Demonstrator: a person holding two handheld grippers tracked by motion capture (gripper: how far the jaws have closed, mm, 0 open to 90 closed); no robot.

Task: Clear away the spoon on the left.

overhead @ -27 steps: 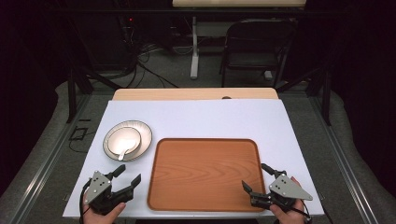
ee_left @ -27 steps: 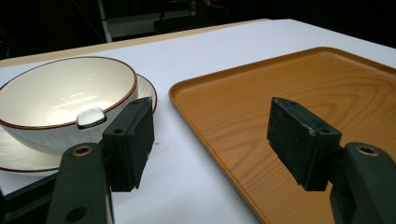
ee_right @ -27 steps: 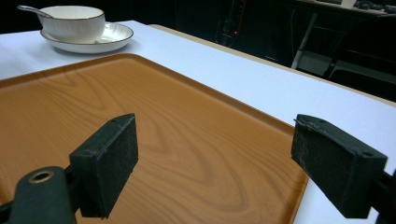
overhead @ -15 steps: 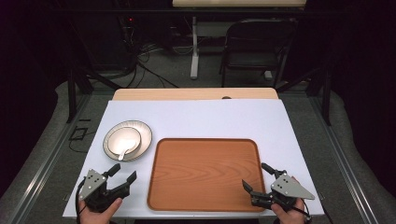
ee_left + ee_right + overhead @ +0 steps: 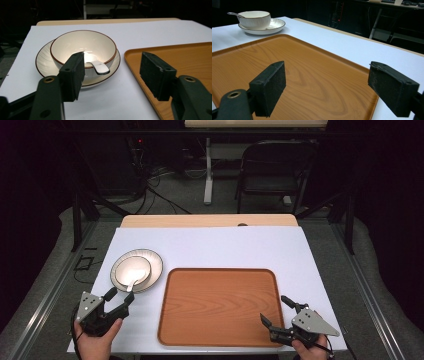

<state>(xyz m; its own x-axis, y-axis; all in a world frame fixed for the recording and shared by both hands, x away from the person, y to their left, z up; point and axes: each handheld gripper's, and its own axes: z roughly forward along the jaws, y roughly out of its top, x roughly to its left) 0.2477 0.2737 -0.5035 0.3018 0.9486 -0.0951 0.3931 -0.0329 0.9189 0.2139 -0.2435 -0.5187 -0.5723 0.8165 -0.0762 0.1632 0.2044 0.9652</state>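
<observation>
Black-jawed left tool [image 5: 118, 299] wide open, nothing held, near bowl [image 5: 83, 50] w/ spoon [image 5: 98, 67], right tool [image 5: 280, 312] wide open, empty, over tray [image 5: 220, 305]

Floor: grey carpet [image 5: 165, 195], cables [image 5: 150, 180] at upper left.
Furniture: dark folding chair [image 5: 272, 172] upper right of centre; white table leg [image 5: 208, 175] beside it.
Light: dim surroundings.

Your worktop [image 5: 215, 247] brightly lit from above, room behind it dark, glare inside your bowl [image 5: 83, 50], near gripper jaws slightly soft
</observation>
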